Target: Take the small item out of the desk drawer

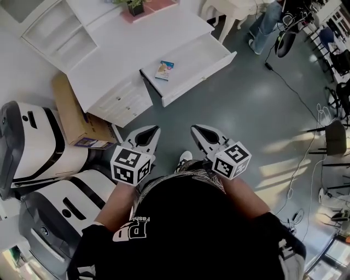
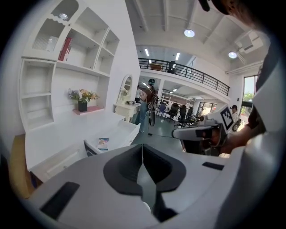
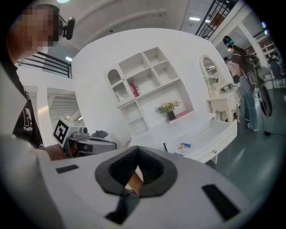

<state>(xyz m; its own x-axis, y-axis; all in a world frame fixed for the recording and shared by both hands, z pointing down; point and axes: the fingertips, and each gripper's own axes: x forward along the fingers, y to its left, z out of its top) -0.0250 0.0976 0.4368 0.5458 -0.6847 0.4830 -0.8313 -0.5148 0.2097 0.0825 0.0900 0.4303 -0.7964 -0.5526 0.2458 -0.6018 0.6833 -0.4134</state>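
The small item (image 1: 164,70) is a flat blue-and-yellow packet lying in the open white desk drawer (image 1: 203,75), well ahead of both grippers. It also shows in the left gripper view as the packet (image 2: 103,143) in the drawer (image 2: 121,133), and in the right gripper view as the packet (image 3: 182,148) in the drawer (image 3: 220,137). My left gripper (image 1: 155,129) and right gripper (image 1: 194,129) hang side by side close to my body, over the grey floor. The left gripper (image 2: 143,161) is shut and empty. The right gripper (image 3: 136,165) looks shut too, holding nothing.
A white desk with a shelf unit (image 1: 57,30) and a flower pot (image 1: 135,6) stands ahead. A cardboard box (image 1: 76,117) leans at its left end, next to white-and-black machines (image 1: 33,147). A chair (image 1: 333,136) and cables lie to the right; a person (image 1: 268,22) stands beyond.
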